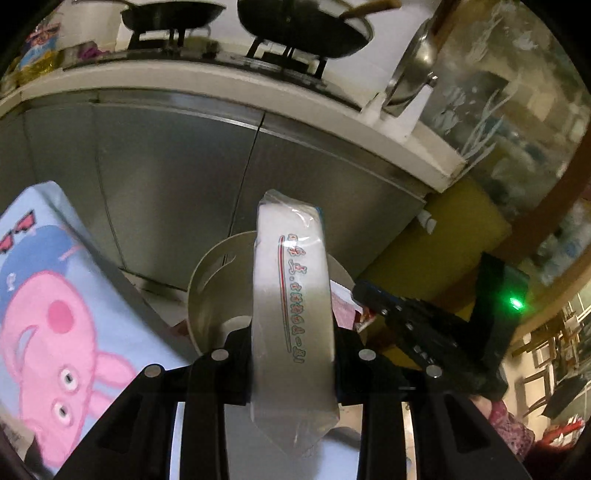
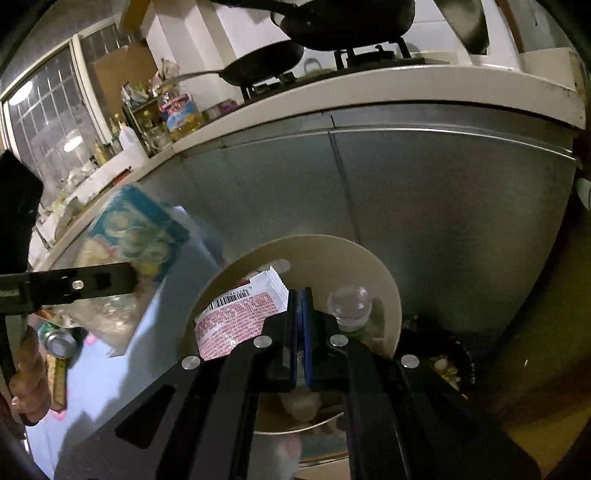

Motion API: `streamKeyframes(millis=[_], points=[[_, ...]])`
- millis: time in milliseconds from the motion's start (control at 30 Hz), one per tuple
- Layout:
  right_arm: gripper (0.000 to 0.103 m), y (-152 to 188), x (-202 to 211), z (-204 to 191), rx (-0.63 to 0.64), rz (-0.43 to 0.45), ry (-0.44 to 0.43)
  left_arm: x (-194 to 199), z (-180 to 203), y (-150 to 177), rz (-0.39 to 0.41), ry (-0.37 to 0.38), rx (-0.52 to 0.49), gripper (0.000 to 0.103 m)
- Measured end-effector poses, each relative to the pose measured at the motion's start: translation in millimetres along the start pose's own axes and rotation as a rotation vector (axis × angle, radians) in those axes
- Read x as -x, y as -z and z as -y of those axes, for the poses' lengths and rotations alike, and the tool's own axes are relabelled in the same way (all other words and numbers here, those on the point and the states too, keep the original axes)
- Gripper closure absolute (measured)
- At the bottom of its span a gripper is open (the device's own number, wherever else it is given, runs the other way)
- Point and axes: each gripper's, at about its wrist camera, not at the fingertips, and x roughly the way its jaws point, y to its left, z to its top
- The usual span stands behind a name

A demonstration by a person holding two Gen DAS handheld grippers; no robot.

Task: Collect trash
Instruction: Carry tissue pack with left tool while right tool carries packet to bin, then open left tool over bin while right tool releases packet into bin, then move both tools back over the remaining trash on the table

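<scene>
While the left claw (image 1: 293,354) is clamping its two black jaws on a white packet in clear film (image 1: 291,306), the packet is standing up out of the grip at the centre of the left wrist frame, its long axis running from the bottom centre toward the middle of the frame, its sealed pointed tail hanging below the jaws and its squared top pointing up at the steel cabinet doors (image 1: 177,184). Judging by the crinkled film and the soft white filling, it is looking light, squashy and a little slippery, so a hold across the middle of its narrow width, as now, seems the safest place. Behind it a round cream bin (image 1: 207,291) is waiting, with a red printed wrapper (image 2: 240,321) and a clear bottle (image 2: 349,304) already lying inside. At lower centre of the right wrist frame, the right claw (image 2: 300,332) is keeping its blue pads pressed together with nothing between them, hovering over the bin's rim. A cartoon pig cloth (image 1: 62,317) is covering the surface at lower left, and dark pans (image 1: 303,29) are sitting on the stove along the top.
</scene>
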Motion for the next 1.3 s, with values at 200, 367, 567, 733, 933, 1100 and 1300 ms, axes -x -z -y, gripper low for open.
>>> streamKeyframes(millis=[200,367,567,733,933,1100,1300], points=[[0.061,1,-11,7,-0.04,0.007,-0.035,-30,-15,5,-0.034,-0.095,0.062,0.03],[0.061,4,0,3,-0.078,0.036,-0.063,-4,-16,18,0.007,-0.125,0.082,0.031],[0.061,13,26,-17,-0.118,0.054,-0.126,51,1,43,0.125,-0.215,0.03,0.031],[0.061,32,54,-41,-0.169,0.064,-0.187,90,4,72,0.179,-0.287,0.019,0.031],[0.061,53,74,-69,-0.183,0.04,-0.229,130,4,108,0.212,-0.361,0.026,0.031],[0.061,63,87,-98,-0.149,0.02,-0.253,157,4,132,0.244,-0.411,0.029,0.031],[0.061,71,102,-133,-0.091,0.002,-0.289,187,0,156,0.288,-0.447,0.063,0.03]])
